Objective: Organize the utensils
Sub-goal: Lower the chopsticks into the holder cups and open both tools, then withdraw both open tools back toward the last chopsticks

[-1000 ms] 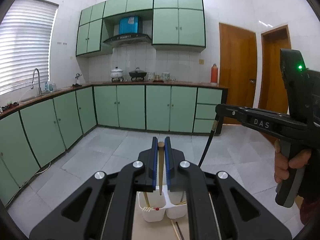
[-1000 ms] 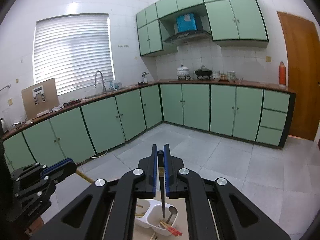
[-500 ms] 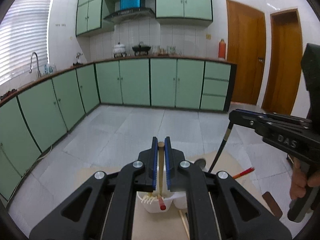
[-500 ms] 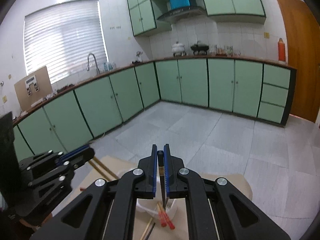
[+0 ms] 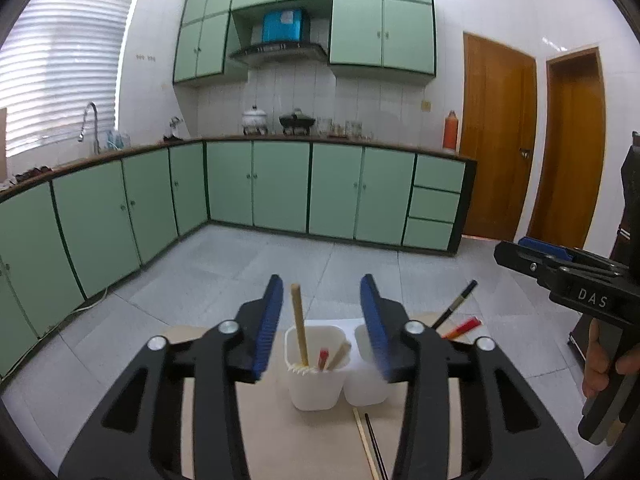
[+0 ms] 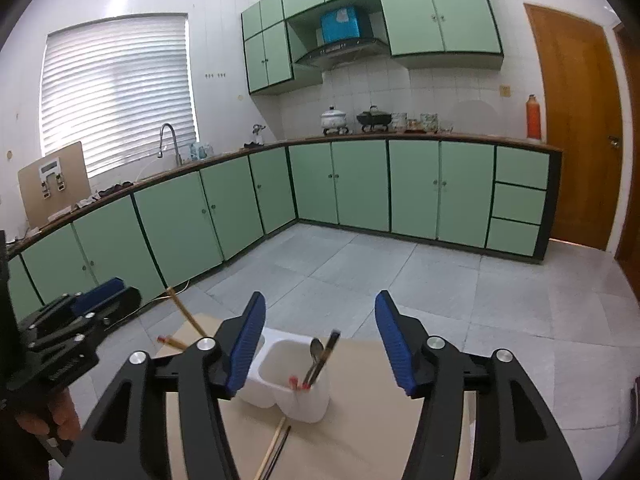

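Note:
A white two-compartment holder point(image 5: 316, 376) stands on a beige table point(image 5: 304, 440); it also shows in the right wrist view point(image 6: 292, 384). In the left wrist view a wooden chopstick point(image 5: 299, 324) stands in its left compartment with red-tipped sticks. My left gripper point(image 5: 322, 320) is open just above it, touching nothing. In the right wrist view a black chopstick point(image 6: 326, 356) and a spoon point(image 6: 316, 350) lean in the near compartment. My right gripper point(image 6: 320, 340) is open above it and empty.
Two loose chopsticks point(image 5: 370, 440) lie on the table in front of the holder, also in the right wrist view point(image 6: 276, 448). Green cabinets point(image 5: 280, 188) line the far walls across a tiled floor. Each gripper shows at the other view's edge.
Both grippers have opened. The left one let go of the wooden chopstick into the left compartment; the right one let go of the black chopstick into the other compartment.

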The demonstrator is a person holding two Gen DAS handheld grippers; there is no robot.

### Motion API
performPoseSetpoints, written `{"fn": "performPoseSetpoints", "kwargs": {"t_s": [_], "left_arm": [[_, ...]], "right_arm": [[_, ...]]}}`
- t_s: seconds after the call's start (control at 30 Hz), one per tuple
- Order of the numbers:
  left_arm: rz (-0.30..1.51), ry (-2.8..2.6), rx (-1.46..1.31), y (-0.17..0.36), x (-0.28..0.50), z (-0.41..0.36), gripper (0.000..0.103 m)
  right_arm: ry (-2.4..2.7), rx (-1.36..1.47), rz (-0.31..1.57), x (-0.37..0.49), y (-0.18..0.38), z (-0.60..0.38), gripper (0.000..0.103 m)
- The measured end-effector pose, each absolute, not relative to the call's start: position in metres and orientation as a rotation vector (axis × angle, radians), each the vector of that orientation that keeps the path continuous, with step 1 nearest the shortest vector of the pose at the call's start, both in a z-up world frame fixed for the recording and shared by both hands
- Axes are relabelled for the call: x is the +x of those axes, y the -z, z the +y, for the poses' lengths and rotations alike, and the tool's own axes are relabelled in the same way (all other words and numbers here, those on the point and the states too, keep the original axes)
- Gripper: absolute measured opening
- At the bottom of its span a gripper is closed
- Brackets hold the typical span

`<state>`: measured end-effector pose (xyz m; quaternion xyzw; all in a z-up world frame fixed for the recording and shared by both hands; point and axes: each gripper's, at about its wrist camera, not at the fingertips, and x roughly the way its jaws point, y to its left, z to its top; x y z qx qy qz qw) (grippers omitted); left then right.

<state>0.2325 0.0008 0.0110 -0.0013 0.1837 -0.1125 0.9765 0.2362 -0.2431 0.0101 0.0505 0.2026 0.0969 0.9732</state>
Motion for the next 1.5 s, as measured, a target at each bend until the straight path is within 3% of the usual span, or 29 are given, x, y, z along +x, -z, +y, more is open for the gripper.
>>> {"fn": "performPoseSetpoints", "kwargs": {"t_s": [0.5,0.93,1.3,1.37,1.5], "left_arm": [[0.412,0.202,0.016,0.074,0.13,0.007,0.077],[0.59,0.188,0.056,0.152,0.092,0.023,0.078],[0.653,0.177,0.056,0.178,0.08,0.026,0.078],[0.66,0.171,0.056,0.181,0.078,0.028,0.078],[0.675,0.156,0.051,0.184,0.078,0.037,0.078]], "right_arm": [[-0.079,0.095,0.387,0.129,0.077,-0.226,0.09],[-0.067,0.115,0.538,0.088,0.153,-0.203,0.091],[-0.089,0.096,0.599,0.073,0.181,-0.178,0.09],[-0.099,0.09,0.611,0.071,0.184,-0.172,0.089],[-0.121,0.068,0.651,0.071,0.193,-0.159,0.075]]}}
